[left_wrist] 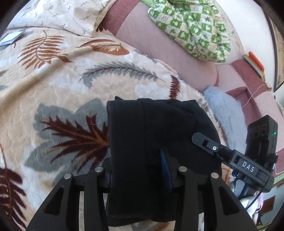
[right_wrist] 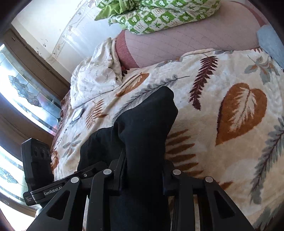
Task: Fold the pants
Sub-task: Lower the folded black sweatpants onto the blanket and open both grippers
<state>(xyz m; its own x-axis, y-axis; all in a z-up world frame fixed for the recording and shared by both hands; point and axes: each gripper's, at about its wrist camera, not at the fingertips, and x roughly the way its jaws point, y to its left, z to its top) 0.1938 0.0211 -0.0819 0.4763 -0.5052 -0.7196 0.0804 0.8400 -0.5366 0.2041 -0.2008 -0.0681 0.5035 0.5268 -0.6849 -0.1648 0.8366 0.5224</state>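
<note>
The black pants [left_wrist: 150, 135] hang bunched over a leaf-patterned blanket [left_wrist: 53, 85]. My left gripper [left_wrist: 142, 170] is shut on one part of the pants, which drape over and between its fingers. My right gripper [right_wrist: 142, 170] is shut on another part of the pants [right_wrist: 142, 128], which rise in a fold ahead of it. The right gripper [left_wrist: 213, 147] shows at the right of the left wrist view, touching the cloth. The left gripper [right_wrist: 85, 175] shows at lower left of the right wrist view. Both sets of fingertips are hidden by cloth.
The blanket [right_wrist: 230, 115] covers a bed. A pink quilted bolster [left_wrist: 159, 49] and a green-patterned pillow [left_wrist: 191, 30] lie at the far side. A cream duvet [left_wrist: 62, 16] lies at the far left, a light blue cloth [left_wrist: 223, 110] at the right. A window [right_wrist: 21, 99] is at the left.
</note>
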